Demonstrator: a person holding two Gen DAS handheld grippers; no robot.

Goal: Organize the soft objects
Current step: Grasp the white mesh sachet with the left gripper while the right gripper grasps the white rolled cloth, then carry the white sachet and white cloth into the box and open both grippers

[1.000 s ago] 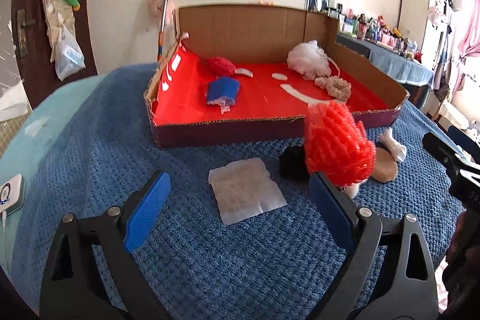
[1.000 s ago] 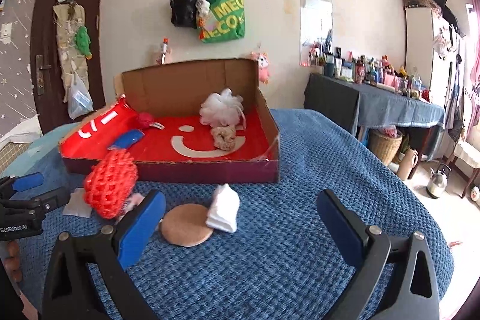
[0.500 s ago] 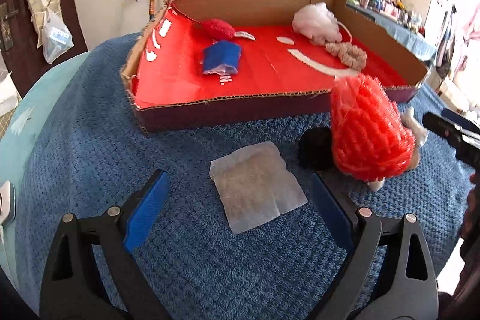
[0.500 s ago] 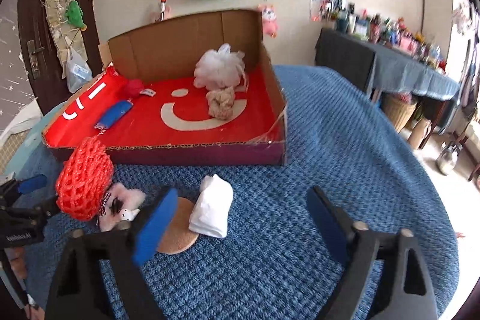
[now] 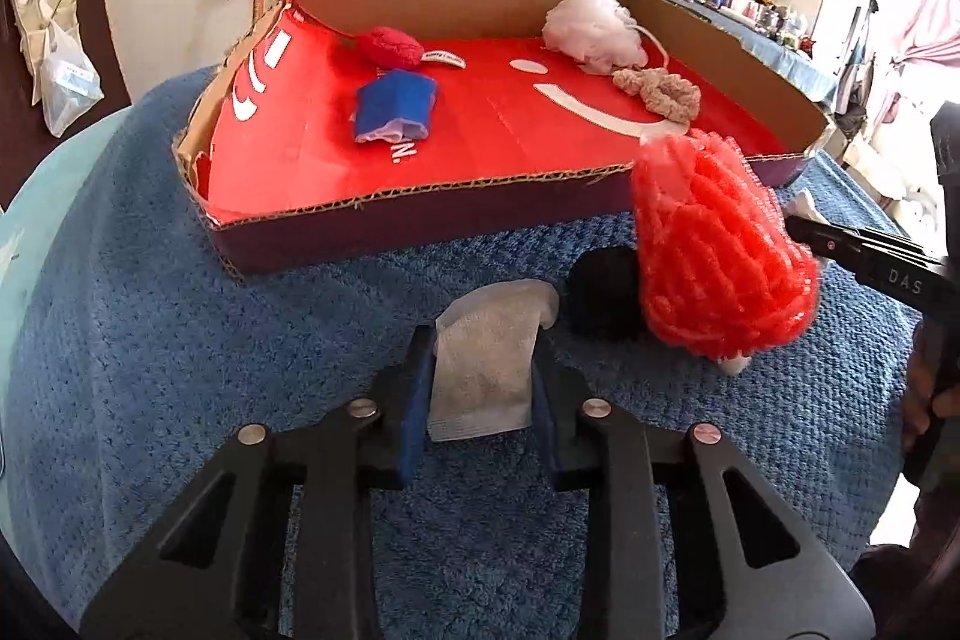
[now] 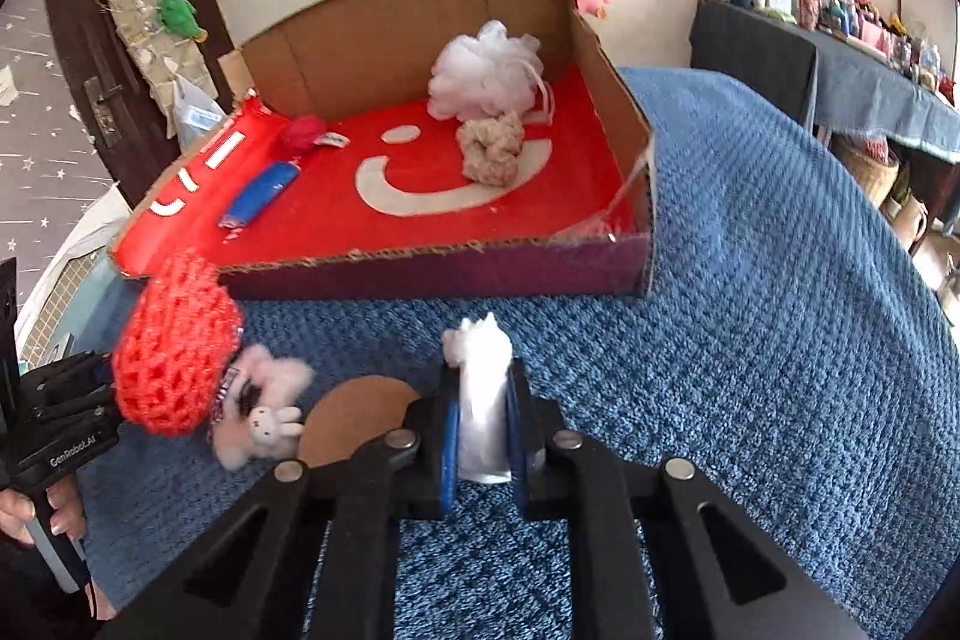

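A thin grey-white cloth sheet (image 5: 486, 340) lies on the blue blanket and buckles upward between the blue pads of my left gripper (image 5: 482, 376). Its jaws are closing and press on the sheet's sides. In the right wrist view a folded white soft piece (image 6: 480, 358) stands squeezed narrow between the pads of my right gripper (image 6: 483, 400), whose jaws are also closing on it. The cardboard box with the red floor (image 5: 420, 205) sits just beyond both. It holds a white mesh puff (image 5: 594, 22), a beige scrunchie (image 5: 660, 91), a blue pouch (image 5: 396, 106) and a red soft ball (image 5: 390, 46).
A red net puff (image 5: 714, 244) stands between the two grippers, with a black soft object (image 5: 600, 292) at its left. A small plush bunny (image 6: 258, 412) and a round cork disc (image 6: 354, 418) lie left of the right gripper. Blue blanket (image 6: 750, 310) stretches to the right.
Both grippers moved forward and down, and both went from wide open to closed. The left now pinches the cloth sheet, the right the white piece, which stands up narrow.
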